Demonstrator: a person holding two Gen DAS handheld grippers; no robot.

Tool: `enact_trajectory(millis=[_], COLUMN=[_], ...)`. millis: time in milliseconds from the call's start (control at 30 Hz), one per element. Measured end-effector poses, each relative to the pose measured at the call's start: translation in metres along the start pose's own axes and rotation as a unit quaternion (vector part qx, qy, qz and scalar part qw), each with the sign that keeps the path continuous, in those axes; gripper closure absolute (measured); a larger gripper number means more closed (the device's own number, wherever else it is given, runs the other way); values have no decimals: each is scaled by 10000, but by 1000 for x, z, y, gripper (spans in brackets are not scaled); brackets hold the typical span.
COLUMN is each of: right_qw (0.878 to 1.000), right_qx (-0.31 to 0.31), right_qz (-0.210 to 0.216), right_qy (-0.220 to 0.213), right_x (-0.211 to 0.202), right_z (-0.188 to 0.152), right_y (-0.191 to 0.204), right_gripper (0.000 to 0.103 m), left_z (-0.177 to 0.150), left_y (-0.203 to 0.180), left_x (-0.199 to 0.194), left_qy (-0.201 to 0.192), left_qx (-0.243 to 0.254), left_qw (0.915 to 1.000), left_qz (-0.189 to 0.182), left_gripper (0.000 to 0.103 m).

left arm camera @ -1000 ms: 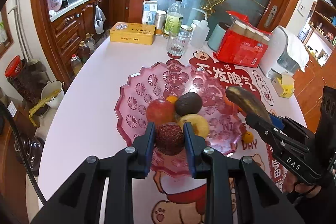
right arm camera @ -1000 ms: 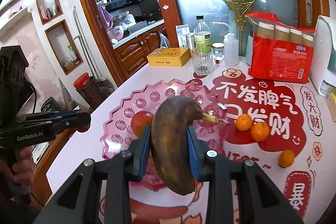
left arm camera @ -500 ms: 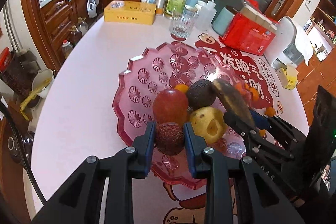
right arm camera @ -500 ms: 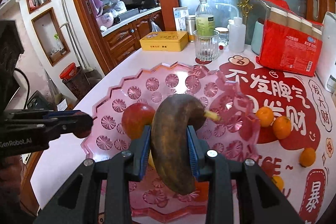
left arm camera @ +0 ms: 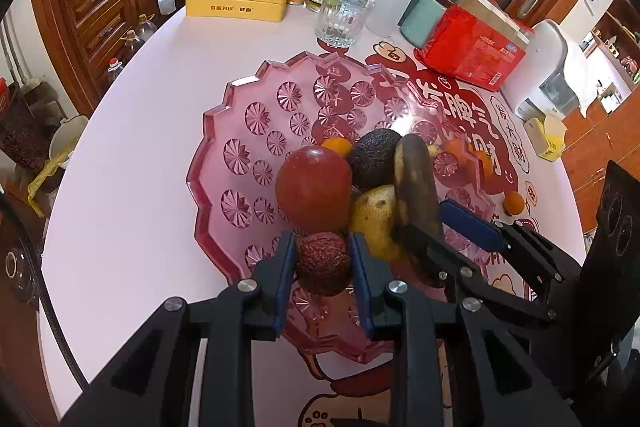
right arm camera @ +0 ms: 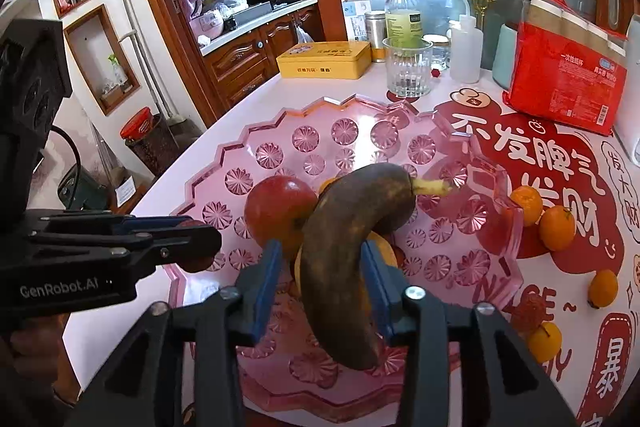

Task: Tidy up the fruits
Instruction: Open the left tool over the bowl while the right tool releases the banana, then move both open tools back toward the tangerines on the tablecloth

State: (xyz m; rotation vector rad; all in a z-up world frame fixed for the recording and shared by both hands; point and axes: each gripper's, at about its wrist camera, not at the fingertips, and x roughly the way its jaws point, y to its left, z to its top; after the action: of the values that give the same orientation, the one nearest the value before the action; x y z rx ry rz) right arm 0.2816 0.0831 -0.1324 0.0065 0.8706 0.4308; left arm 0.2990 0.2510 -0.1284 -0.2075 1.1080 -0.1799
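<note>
The left gripper (left arm camera: 323, 263) is clamped on one dark red, wrinkled round fruit (left arm camera: 323, 263), held low over the near part of the pink faceted glass tray (left arm camera: 224, 163). The right gripper (right arm camera: 320, 279) has just been opening: its blue pads now stand a little apart from the one overripe, brown-black banana (right arm camera: 348, 247) that lies between them, gaps showing on both sides, and the banana leans on the fruit piled in the tray. That pile counts one red apple (left arm camera: 314, 187), one dark avocado (left arm camera: 374, 159), one yellow pear-like fruit (left arm camera: 376, 215) and one small orange (left arm camera: 337, 146) tucked behind the apple. Outside the tray, on the white round table (left arm camera: 132, 187) with its red printed mat (right arm camera: 552, 163), the right wrist view shows four small oranges: two touching (right arm camera: 556, 223) just beside the tray's rim, one (right arm camera: 603, 287) farther off, one (right arm camera: 545, 341) nearer. A red bumpy fruit (right arm camera: 530, 311) lies next to that last one. Beyond stand one clear drinking glass (right arm camera: 408, 71), one yellow tin box (right arm camera: 324, 61), one red pack of paper cups (right arm camera: 568, 79) and two plastic bottles.
</note>
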Motion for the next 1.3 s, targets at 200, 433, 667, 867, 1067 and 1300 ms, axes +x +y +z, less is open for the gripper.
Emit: enact_trajectory(millis=[200, 433, 667, 867, 1067, 1300], right_qw=[9999, 9991, 9969, 9931, 9880, 9845], right_qx=[118, 334, 615, 983, 1444, 1656], right_qz=[-61, -243, -447, -609, -535, -582], right_qy=[16, -47, -187, -185, -115, -4], right_x=[-10, -32, -58, -78, -98, -120], right_z=[-9, -27, -45, -70, -93, -112], right_y=[-3, -10, -22, -42, -71, -108], right_gripper=[56, 54, 49, 47, 45, 41], left_z=[-3, -13, -33, -51, -70, -87], left_y=[-2, -12, -35, -56, -83, -117], left_x=[-6, -16, -26, -32, -30, -22], left_qy=[-28, -55, 14, 137, 382, 579], left_qx=[9, 139, 406, 616, 719, 617], left_qw=[10000, 9999, 9991, 9978, 9966, 9964], left_qz=[-15, -81, -157, -176, -142, -78], left_gripper=[72, 55, 48, 40, 34, 27])
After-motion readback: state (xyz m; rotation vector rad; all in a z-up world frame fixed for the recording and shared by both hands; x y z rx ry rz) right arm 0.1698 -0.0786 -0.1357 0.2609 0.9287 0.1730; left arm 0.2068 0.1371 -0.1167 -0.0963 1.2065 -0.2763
